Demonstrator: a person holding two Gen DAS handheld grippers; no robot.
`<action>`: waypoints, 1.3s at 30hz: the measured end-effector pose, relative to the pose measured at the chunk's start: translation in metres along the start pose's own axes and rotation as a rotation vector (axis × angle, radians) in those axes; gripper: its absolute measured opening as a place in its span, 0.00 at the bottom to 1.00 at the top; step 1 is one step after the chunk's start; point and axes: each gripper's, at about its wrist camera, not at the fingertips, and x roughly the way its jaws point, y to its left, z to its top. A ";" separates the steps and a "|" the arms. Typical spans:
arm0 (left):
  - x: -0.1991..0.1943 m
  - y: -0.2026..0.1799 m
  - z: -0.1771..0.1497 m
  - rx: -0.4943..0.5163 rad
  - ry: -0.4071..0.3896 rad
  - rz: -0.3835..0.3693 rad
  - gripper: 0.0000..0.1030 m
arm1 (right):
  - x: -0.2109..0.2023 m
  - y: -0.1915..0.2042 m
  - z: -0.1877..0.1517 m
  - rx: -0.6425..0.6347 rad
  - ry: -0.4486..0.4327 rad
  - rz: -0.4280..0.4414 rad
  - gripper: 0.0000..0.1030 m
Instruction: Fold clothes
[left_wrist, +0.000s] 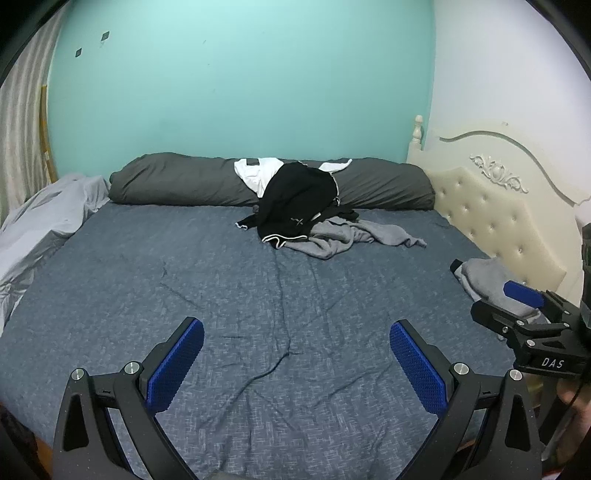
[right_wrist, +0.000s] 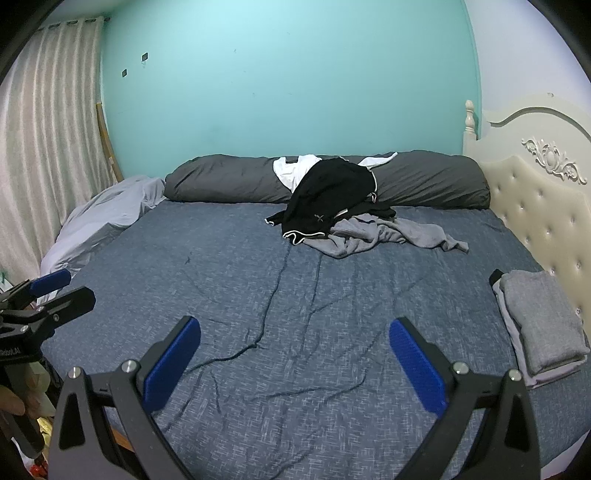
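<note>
Left gripper (left_wrist: 296, 363): blue-padded jaws spread wide, holding nothing, above the near edge of the bed with blue-grey mottled cover (left_wrist: 258, 288). Right gripper (right_wrist: 294, 363): likewise wide apart and empty. A heap of unfolded clothes, a black garment with white piping (right_wrist: 328, 199) atop a crumpled grey garment (right_wrist: 388, 232), lies at the bed's far edge against a dark grey rolled duvet (right_wrist: 221, 182). A folded grey stack (right_wrist: 543, 325) sits at the right edge, beside the cream tufted headboard (right_wrist: 546, 206).

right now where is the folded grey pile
In the right wrist view the folded grey pile lies at the bed's right edge, beside the cream headboard, well apart from the unfolded clothes heap by the dark pillow.
</note>
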 end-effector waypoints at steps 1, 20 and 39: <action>-0.001 0.000 0.000 -0.001 0.000 -0.001 1.00 | 0.000 0.000 0.000 -0.001 0.001 0.000 1.00; 0.004 -0.003 0.011 0.003 0.026 -0.003 1.00 | 0.004 -0.009 -0.003 -0.004 0.004 -0.002 1.00; 0.014 -0.001 0.003 -0.004 0.022 -0.012 1.00 | 0.010 -0.007 -0.003 -0.008 0.013 -0.004 1.00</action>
